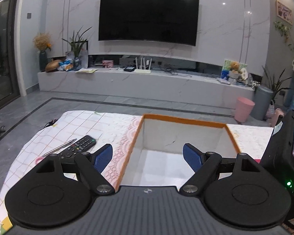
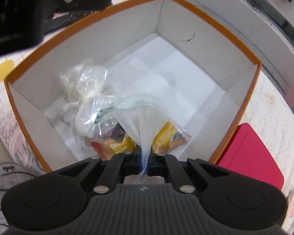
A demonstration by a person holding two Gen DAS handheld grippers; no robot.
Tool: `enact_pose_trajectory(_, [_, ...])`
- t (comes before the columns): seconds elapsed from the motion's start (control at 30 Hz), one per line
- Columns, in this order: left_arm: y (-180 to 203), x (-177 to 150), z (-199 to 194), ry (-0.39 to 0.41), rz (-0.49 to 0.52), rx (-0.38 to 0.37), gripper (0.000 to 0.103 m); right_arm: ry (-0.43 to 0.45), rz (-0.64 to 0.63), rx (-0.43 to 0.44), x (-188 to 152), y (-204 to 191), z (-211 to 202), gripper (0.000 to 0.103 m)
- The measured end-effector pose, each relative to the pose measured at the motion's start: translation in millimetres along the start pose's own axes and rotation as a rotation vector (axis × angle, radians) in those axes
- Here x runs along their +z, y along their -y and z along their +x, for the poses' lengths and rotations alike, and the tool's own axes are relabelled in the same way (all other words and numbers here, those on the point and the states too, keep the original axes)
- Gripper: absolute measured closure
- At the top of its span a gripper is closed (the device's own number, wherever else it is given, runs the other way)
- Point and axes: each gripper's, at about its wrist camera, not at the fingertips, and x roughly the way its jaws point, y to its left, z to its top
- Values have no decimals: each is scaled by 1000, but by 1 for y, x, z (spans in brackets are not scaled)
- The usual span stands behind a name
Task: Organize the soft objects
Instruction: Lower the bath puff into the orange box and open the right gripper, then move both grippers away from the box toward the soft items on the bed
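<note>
**A:** Right tool (image 2: 145,156) is over the box (image 2: 243,45) now, and its two fingers are pressed together on a thin, translucent mesh bag (image 2: 143,121). The bag fans out from the pinch like a funnel: fine white netting, a pale wavy rim at the far end with a few green marks along it.

**B:** And what's underneath it?

**A:** It hangs inside the box, just above a glossy yellow-orange snack wrapper (image 2: 166,133) lying on the white floor. Left of that sits a crinkly clear plastic bag (image 2: 84,86), knotted in the middle, with something off-white bunched inside. The box itself is square, with smooth white card walls, a thin orange rim and a small dark crack on the far wall.

**B:** Left tool?

**A:** Left tool (image 1: 148,154) is held at the box's near left corner, its blue ribbed pads (image 1: 103,156) spread wide apart with nothing between them. One pad is over the bench cloth, the other over the box interior.

**B:** Anything else on the bench?

**A:** The bench (image 1: 74,125) wears a pale grid-patterned cloth with a pink lacy strip. A black remote (image 1: 78,146) lies on it beside a slim silvery pen (image 1: 60,146). From the right wrist camera, a flat red card (image 2: 250,156) rests just beside the box's right wall, and grey fabric (image 2: 7,176) shows at the lower left.
</note>
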Motion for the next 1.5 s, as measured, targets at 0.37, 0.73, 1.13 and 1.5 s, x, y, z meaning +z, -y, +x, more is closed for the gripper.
enact_pose_trajectory(0.37, [-31,-3,5,-42,-34,143,7,207,-39,-67,25,14,-29,103])
enact_pose_trajectory(0.73, [-61,-1,-1,-78,-128,251,7,353,-442,-60,70,-35,-5,102])
enact_pose_trajectory(1.13, [-53,1,-1,-67,-102,217,9,292,-466,-152,72,-34,40,77])
enact_pose_trajectory(1.5, [-43,10,-19,68,-136,170,8,505,-343,-139,49,-35,-9,7])
